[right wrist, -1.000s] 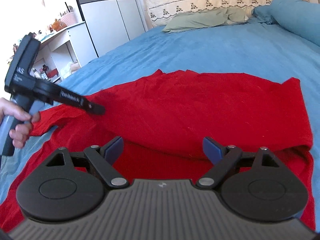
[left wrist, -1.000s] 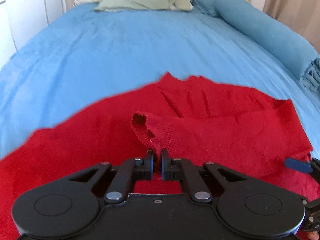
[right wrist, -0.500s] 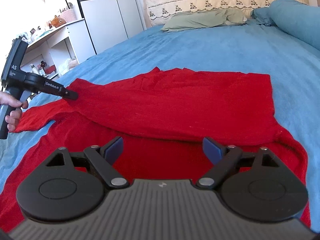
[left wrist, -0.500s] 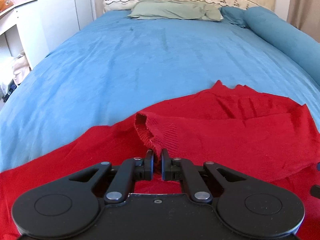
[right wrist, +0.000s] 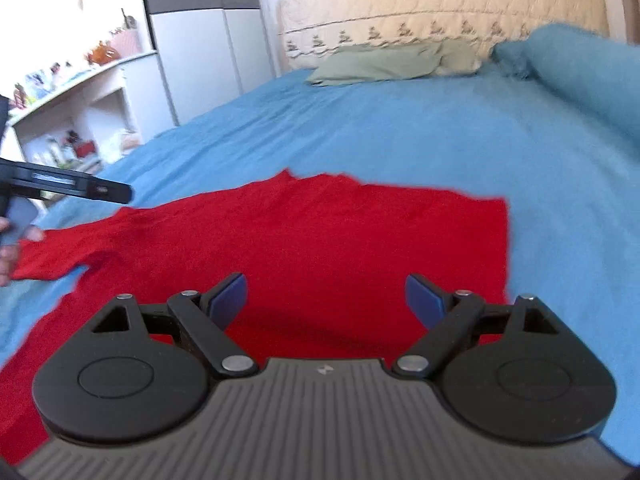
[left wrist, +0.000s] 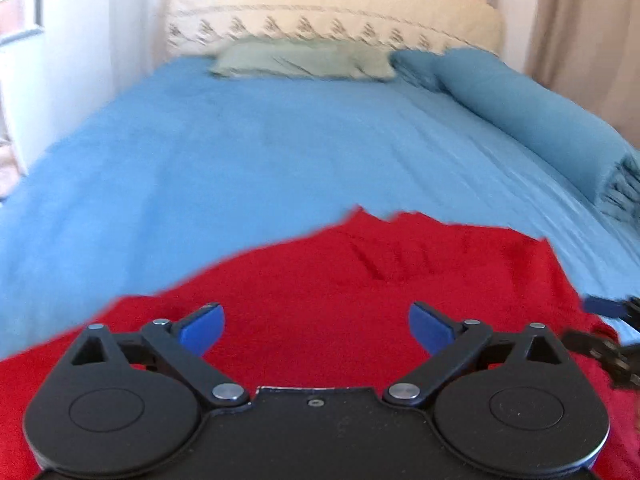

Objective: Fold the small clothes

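The red knitted garment [right wrist: 320, 240] lies spread on the blue bed cover [right wrist: 400, 128], near the foot of the bed and directly below both tools. In the right wrist view its far right edge runs straight, and one sleeve trails out to the left toward the person's hand [right wrist: 8, 248]. The cloth lies largely flat, with a few shallow creases near its far edge in the left wrist view. This suggests a layer has been laid over and left to settle.

The left gripper [left wrist: 316, 326] has just been opening; its blue-padded jaws stand wide apart with nothing between them, only red cloth lying below. Its release appears deliberate, so that the cloth rests on the body of the garment. Seen from the right wrist, the same tool projects in from the left, above the sleeve and clear of the fabric.

The right gripper [right wrist: 326, 300] is likewise spread, empty, and poised over the near part of the garment.

A green pillow [right wrist: 380, 64] and a rolled blue blanket [left wrist: 528, 120] lie at the head and far side of the bed, well apart from the work.

Judgement: one fold is set down; the loose left sleeve still needs bringing in.
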